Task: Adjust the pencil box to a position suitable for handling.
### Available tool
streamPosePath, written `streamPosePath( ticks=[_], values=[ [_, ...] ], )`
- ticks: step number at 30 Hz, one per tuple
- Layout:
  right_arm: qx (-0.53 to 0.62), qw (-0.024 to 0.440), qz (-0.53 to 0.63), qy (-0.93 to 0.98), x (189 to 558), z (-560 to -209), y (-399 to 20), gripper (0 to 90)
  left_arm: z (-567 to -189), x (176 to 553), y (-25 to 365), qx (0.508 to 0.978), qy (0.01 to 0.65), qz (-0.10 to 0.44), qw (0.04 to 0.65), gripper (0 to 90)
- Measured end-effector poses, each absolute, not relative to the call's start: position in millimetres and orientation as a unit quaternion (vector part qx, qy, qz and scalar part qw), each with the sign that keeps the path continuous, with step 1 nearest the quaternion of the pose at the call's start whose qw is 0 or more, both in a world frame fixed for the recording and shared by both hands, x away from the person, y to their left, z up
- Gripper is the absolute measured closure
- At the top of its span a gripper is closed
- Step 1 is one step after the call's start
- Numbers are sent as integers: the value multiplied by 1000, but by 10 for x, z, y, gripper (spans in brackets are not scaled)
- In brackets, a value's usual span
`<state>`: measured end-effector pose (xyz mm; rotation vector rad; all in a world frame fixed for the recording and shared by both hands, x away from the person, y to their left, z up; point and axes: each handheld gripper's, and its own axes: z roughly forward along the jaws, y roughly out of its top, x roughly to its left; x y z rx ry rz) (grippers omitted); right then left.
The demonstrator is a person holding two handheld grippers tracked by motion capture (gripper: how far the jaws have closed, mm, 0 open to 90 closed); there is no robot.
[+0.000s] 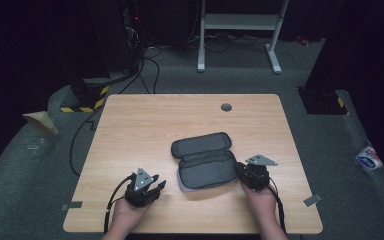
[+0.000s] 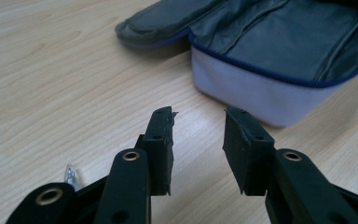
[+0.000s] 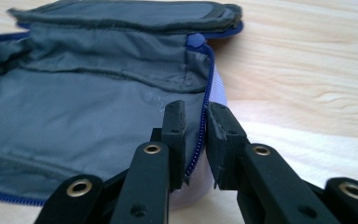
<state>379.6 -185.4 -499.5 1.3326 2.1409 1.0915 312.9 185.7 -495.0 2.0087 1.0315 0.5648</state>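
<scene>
Case: grey zip pouch (image 1: pixel 203 161), lying unzipped with its lid folded back, near the middle of the worktop (image 1: pixel 145 125), somewhat toward the front edge.
Long axis: roughly parallel to the front edge, slightly skewed; lid half toward the far edge, tray half toward the near one.
Right tongs (image 1: pixel 246 172): at the pouch's right end; jaws straddle the zip-lined rim (image 3: pixel 200 135), one inside, one outside, pinching it.
Left tongs (image 2: pixel 198 140): parted, nothing between them; short of the pouch's pale outer wall (image 2: pixel 256 95), apart from it.
Nearer hand: right, already on the pouch.
Judgement: the pouch's left end lies ahead of the left tongs.
</scene>
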Motion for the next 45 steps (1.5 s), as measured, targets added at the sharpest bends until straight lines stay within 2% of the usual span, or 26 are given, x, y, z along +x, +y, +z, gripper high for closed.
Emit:
streamPosePath(
  ticks=[9, 18, 35, 39, 45],
  values=[
    [449, 178, 398, 780, 3547, -5022, -1601, 752, -4892, 3186, 1782, 789, 398, 240, 403, 611],
    [431, 174, 404, 788, 3432, -5047, -1438, 725, -4908, 3223, 1805, 788, 403, 226, 407, 614],
    [422, 176, 404, 792, 3398, -5054, -1337, 669, -4982, 3247, 1859, 787, 424, 196, 404, 686],
    [420, 177, 404, 793, 3389, -5059, -1326, 665, -4997, 3265, 1859, 789, 424, 196, 398, 741],
    [419, 178, 404, 793, 3378, -5062, -1320, 661, -5012, 3283, 1852, 787, 428, 191, 401, 748]
  ],
)
